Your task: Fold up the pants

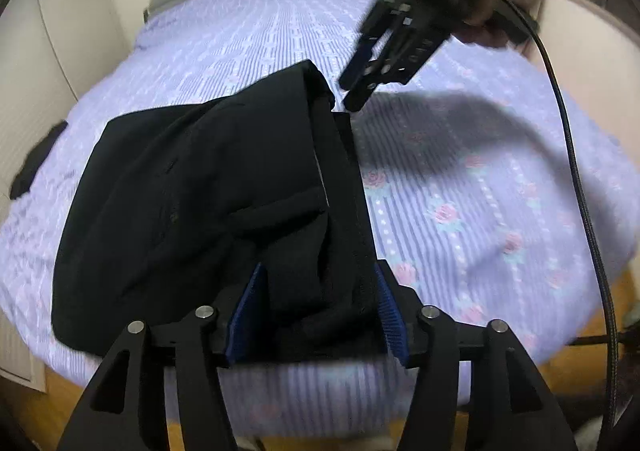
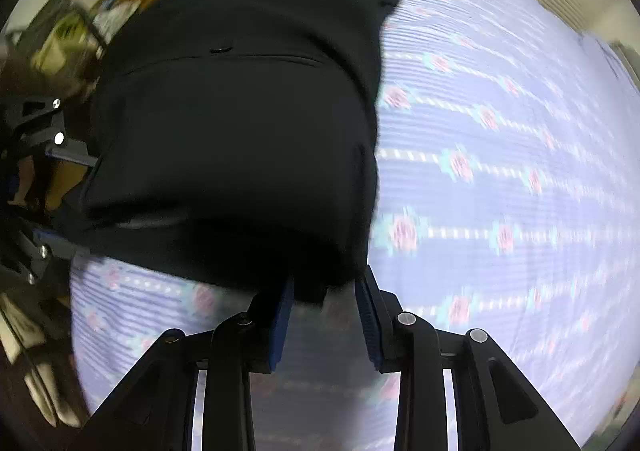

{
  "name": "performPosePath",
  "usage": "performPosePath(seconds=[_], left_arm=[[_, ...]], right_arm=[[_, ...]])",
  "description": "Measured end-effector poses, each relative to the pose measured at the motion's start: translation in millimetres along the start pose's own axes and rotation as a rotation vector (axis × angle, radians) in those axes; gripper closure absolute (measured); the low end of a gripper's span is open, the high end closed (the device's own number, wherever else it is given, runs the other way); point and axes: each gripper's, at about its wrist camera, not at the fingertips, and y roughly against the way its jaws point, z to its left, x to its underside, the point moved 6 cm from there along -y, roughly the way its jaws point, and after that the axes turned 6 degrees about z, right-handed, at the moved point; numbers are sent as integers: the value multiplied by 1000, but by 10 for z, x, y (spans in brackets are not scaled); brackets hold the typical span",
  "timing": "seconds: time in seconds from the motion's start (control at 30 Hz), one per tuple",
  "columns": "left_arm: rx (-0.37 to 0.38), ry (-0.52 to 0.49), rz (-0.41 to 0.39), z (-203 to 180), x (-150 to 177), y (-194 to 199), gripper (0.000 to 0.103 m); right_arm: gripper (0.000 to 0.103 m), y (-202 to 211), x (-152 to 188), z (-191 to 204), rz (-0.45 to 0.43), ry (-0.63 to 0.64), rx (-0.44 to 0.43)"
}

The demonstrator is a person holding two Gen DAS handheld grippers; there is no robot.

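Blue pads of the left hand-held gripper [image 1: 316,315] sit closest to its camera, standing apart with a bunched fold of the black pants [image 1: 208,203] lying between them. The cloth fills the gap loosely; neither pad visibly presses it, so this reads as a released edge rather than a grip.

The pants lie folded on the bed [image 1: 480,187], on a lilac sheet with small roses. From the left hand-held gripper the bundle runs straight ahead and off to the left, its long straight edge leading away toward the right hand-held gripper [image 1: 354,95], which hangs at the far end of that edge, tips pointing down just beside the far corner.

In the right wrist view the right hand-held gripper's own jaws are also apart. One corner of the pants dips between the pads, touching or nearly touching the left-hand pad and clear of the other; I take it as no longer clamped, though blur makes this uncertain. The bundle spreads ahead of and to the left of that hand-held gripper, with bare sheet to its right.

Each hand sits at one end of the same edge, so any further fold would likely be taken across the long axis; the left one has more cloth within its jaws.
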Motion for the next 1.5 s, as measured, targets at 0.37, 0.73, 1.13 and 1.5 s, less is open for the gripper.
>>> performPosePath(seconds=[0.37,0.73,1.13,1.5], left_arm=[[123,-262,-120,932,-646,961,14],[595,-929,79,1031,-1917,-65,17],[724,-1420,232,513,-1633,-600,20],[743,-1400,278,539,-1575,-734,20]], right_arm=[[36,821,489,318,-303,-820,-51],[35,531,729,1309,-566,-1698,-91],[54,138,246,1449,-612,-1853,-22],[69,-21,393,1309,-658,-1694,-193]])
